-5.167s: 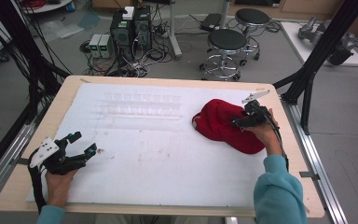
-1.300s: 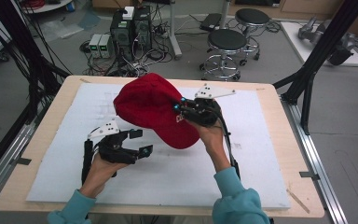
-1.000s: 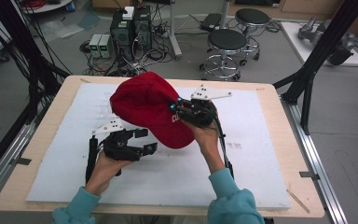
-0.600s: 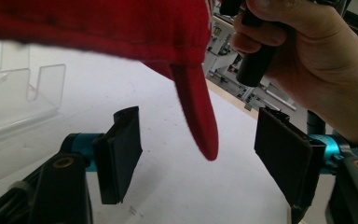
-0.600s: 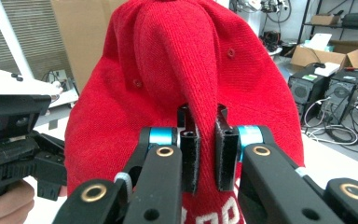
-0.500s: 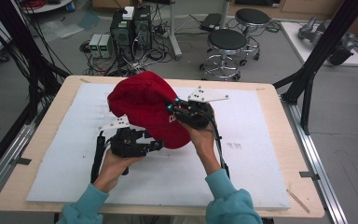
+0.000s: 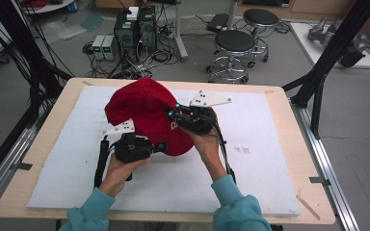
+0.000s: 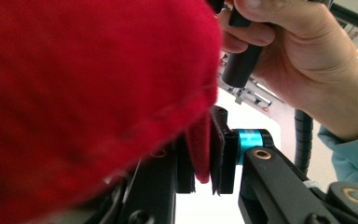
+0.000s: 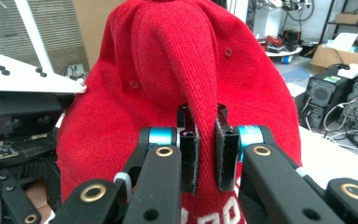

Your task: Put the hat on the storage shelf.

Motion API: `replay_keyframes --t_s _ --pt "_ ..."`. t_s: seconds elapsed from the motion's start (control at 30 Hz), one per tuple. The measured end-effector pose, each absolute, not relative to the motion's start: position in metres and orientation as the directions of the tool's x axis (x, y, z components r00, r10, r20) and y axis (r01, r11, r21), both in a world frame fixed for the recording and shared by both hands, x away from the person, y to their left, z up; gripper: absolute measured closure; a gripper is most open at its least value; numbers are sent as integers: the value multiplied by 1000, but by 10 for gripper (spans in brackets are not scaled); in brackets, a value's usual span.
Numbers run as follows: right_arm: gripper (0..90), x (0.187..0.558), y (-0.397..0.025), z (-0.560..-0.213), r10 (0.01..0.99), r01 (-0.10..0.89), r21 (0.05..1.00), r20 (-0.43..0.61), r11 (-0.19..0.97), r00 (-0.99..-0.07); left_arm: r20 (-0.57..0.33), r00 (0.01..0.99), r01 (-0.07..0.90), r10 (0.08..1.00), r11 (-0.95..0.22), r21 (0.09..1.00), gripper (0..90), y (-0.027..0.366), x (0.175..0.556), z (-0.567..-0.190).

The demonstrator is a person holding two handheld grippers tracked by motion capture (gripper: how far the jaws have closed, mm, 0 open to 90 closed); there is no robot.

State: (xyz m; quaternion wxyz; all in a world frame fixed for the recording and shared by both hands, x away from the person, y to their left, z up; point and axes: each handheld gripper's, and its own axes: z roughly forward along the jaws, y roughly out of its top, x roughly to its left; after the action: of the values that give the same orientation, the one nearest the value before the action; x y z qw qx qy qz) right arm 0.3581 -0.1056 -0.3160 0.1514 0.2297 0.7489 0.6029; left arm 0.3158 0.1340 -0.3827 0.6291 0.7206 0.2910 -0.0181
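A red cap (image 7: 142, 113) with white lettering is held up off the white foam mat (image 7: 265, 159) between both hands. My right gripper (image 7: 173, 117) is shut on a ridge of the cap's fabric (image 9: 205, 130) near its front. My left gripper (image 7: 160, 146) has come in from below and left, and its jaws pinch the cap's lower edge (image 8: 200, 154). In the left gripper view the red cap (image 8: 84, 79) looms close, with the other hand (image 8: 298, 60) behind it.
The mat lies on a wooden table (image 7: 289, 106). Black frame posts (image 7: 327, 62) stand at the right and left corners. Stools (image 7: 233, 45) and computer boxes (image 7: 135, 29) sit on the floor beyond the far edge.
The cap was lifted from the mat's right side and carried to the middle. My left gripper moved right, up to the cap, and has closed on its lower edge.
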Motion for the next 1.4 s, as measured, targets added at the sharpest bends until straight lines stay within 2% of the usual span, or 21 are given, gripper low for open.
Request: replay_keyframes --t_s 0.17,0.23,0.27,0.3,0.33,0.37,0.43,0.53,0.8,1.17,1.4 --pt "825 358 -104 -316 508 154 973 46 174 -860 -388 825 443 412 -43 895 851 136 315 -382" --pt "785 358 -105 -316 504 159 973 53 170 -862 -381 824 439 420 -47 897 851 136 315 -381" --pt "559 358 -104 -317 503 157 973 53 167 -863 -374 825 435 424 -53 899 851 137 315 -381" --pt "559 358 -104 -317 503 157 973 53 167 -863 -366 826 430 428 -58 901 851 138 315 -381" --pt "356 358 -101 -317 533 168 969 46 183 -845 -363 823 428 436 -56 902 851 138 314 -381" --pt "356 358 -101 -317 533 168 969 46 183 -845 -359 823 426 440 -59 903 851 139 315 -380" --pt "200 359 -101 -318 562 194 959 45 208 -826 -356 821 425 446 -62 903 851 142 315 -380" --pt "117 360 -102 -320 581 209 947 29 246 -814 -341 820 418 460 -73 906 851 145 315 -379" --pt "114 355 -109 -318 584 189 947 1 261 -812 -269 803 384 533 -118 916 851 164 317 -369" --pt "112 335 -147 -338 658 225 945 16 235 -753 -171 769 345 616 -174 922 850 199 335 -341" --pt "104 323 -168 -341 694 250 935 6 251 -720 -76 741 314 667 -244 918 850 210 351 -323"
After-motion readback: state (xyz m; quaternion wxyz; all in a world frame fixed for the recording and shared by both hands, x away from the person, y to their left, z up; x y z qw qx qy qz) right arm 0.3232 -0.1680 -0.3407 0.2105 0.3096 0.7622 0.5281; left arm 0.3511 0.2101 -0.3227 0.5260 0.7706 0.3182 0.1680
